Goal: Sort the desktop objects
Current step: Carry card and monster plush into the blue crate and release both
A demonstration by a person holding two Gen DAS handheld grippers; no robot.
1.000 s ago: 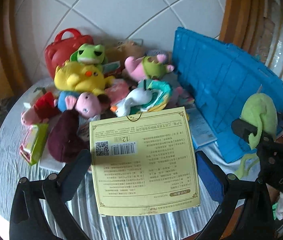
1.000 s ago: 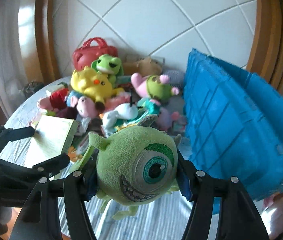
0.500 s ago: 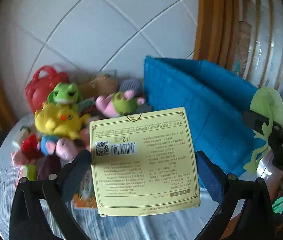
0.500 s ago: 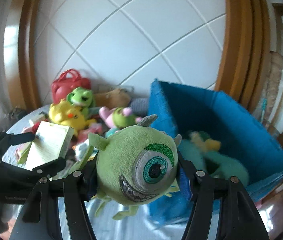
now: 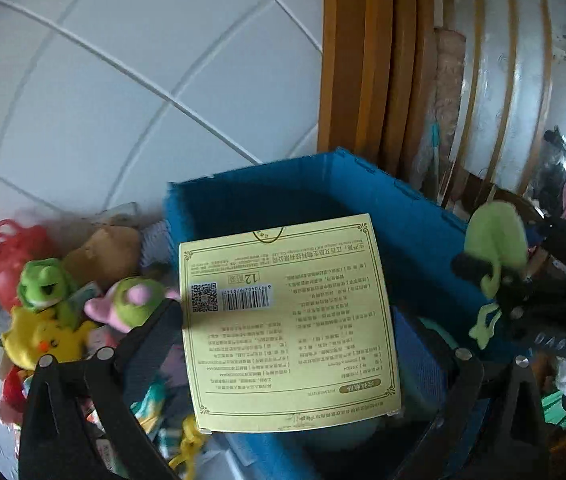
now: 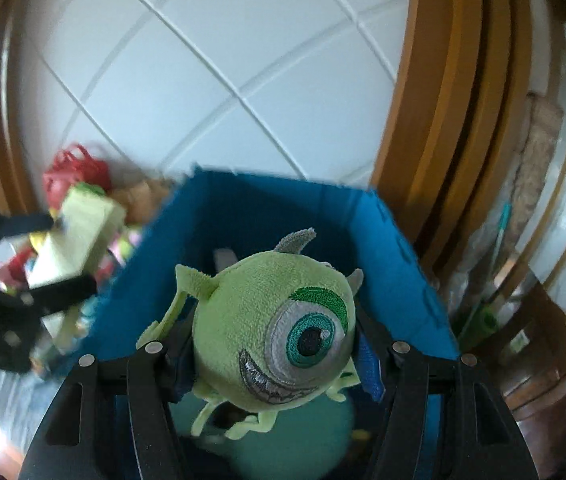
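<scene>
Tongs on both sides are full over the blue bin [image 6: 399, 280]: right tongs [image 6: 275, 354] squeeze the soft, light green plush [image 6: 271, 328] around its middle, left tongs [image 5: 287, 350] clamp the stiff yellow box [image 5: 287, 316] by its edges.

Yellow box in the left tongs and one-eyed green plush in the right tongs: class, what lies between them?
In the left wrist view, the blue bin spans the stretch between the yellow box and the green plush; its open top and right wall show there.
</scene>
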